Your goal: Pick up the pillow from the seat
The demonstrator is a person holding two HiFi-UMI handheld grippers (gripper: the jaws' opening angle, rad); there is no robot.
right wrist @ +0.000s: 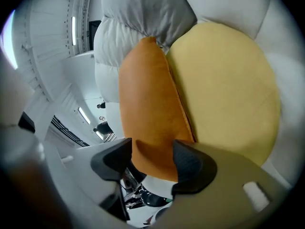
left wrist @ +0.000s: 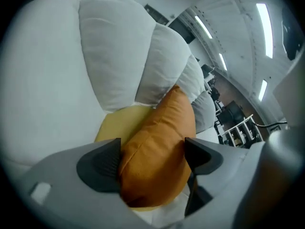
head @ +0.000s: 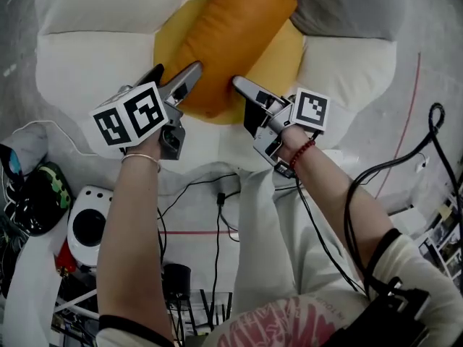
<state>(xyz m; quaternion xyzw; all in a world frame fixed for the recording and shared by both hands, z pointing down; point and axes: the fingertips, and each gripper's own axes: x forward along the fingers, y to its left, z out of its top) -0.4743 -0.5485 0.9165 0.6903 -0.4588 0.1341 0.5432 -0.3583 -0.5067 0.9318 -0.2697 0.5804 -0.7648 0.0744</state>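
The orange pillow lies tilted across the round yellow seat cushion. Its far end rests at the back edge of that cushion, against the puffy backrest. Its near end reaches just past the cushion's front edge.

White padded lobes ring the seat cushion on its left and right. A grey lobe sits at its back right.

The left hand-held gripper is at the seat cushion's front left. Its jaws are spread wide, and in the left gripper view the pillow's near end fills the gap between the dark pads. The fabric lies up against the pads without being squeezed, and the seat cushion shows behind it.

The right hand-held gripper is at the seat cushion's front right, also with its jaws apart. In the right gripper view a corner of the pillow sits between its two pads, close to both but not pinched. The seat cushion spreads out just beside it.

Each hand-held gripper carries a marker cube on the side away from the seat cushion. A red bead bracelet circles the right wrist.
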